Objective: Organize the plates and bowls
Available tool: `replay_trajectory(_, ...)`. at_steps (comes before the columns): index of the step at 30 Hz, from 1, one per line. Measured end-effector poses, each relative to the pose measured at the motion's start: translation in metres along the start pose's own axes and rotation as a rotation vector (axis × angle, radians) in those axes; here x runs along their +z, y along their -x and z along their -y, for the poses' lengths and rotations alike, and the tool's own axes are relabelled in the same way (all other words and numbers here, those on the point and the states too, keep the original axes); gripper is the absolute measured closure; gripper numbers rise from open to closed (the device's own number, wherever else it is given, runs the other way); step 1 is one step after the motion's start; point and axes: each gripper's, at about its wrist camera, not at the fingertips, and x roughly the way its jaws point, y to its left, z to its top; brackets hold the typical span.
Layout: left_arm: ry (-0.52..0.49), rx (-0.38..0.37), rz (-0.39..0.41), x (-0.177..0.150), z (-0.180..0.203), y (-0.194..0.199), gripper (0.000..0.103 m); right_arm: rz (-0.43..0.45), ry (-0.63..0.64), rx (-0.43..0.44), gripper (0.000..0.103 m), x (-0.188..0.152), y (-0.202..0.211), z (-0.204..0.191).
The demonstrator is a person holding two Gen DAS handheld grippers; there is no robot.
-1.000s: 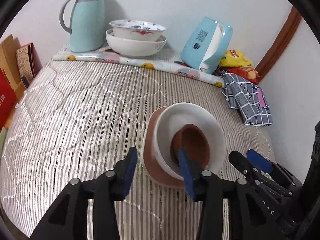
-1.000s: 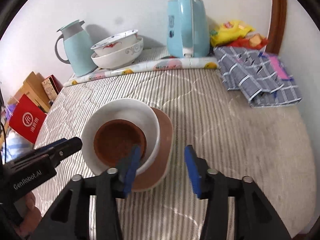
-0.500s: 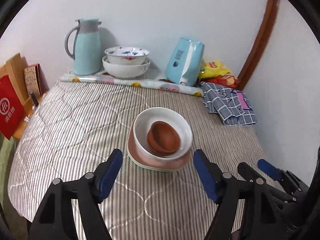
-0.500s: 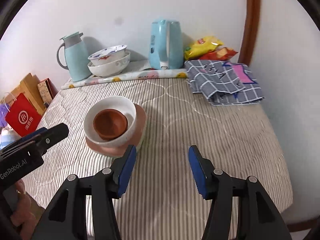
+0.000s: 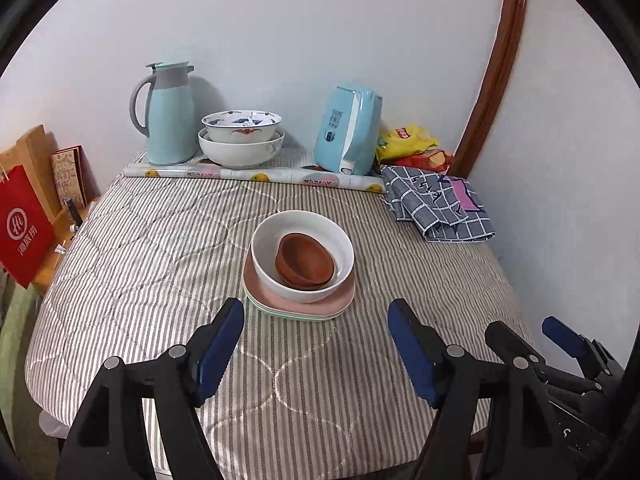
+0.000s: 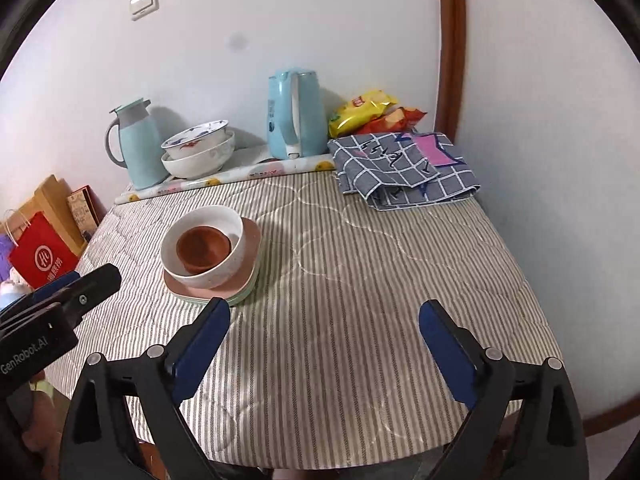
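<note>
On striped cloth, brown bowl [image 5: 306,261] in white bowl [image 5: 264,256], pink plate [image 5: 256,286] beneath

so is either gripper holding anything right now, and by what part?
Nothing held. The left gripper and right gripper are both open over the striped tablecloth, their jaws having just opened, clear of the stacked bowls.

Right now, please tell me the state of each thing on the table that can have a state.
Brown bowls: nested, inside white bowl.
White bowl: upright, on pink plate.
Pink plate: stacked on green plate.
Patterned bowls: stacked, upright.
Thermos: upright, lid closed.
Kettle: upright, lid closed.
Checked cloth: folded.
Left gripper: open, empty.
Right gripper: open, empty.
</note>
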Motion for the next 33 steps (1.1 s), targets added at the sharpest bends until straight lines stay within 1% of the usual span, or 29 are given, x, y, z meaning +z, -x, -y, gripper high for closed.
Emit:
replay_trajectory(3, 0.004, 0.001, 0.005, -0.002, 0.001, 0.004, 0.027, 0.013, -0.001, -0.002, 0.007, -0.002, 0.007, 0.002)
replay_trajectory(15, 0.000, 0.002, -0.009, -0.009, 0.005, 0.006, 0.027, 0.033, -0.015, -0.001, 0.007, -0.006, 0.019, 0.005)
replay_trajectory(33, -0.011, 0.013, -0.002, -0.014, 0.007, 0.010, 0.027, 0.036, -0.012, -0.004, 0.007, -0.010, 0.027, 0.003)
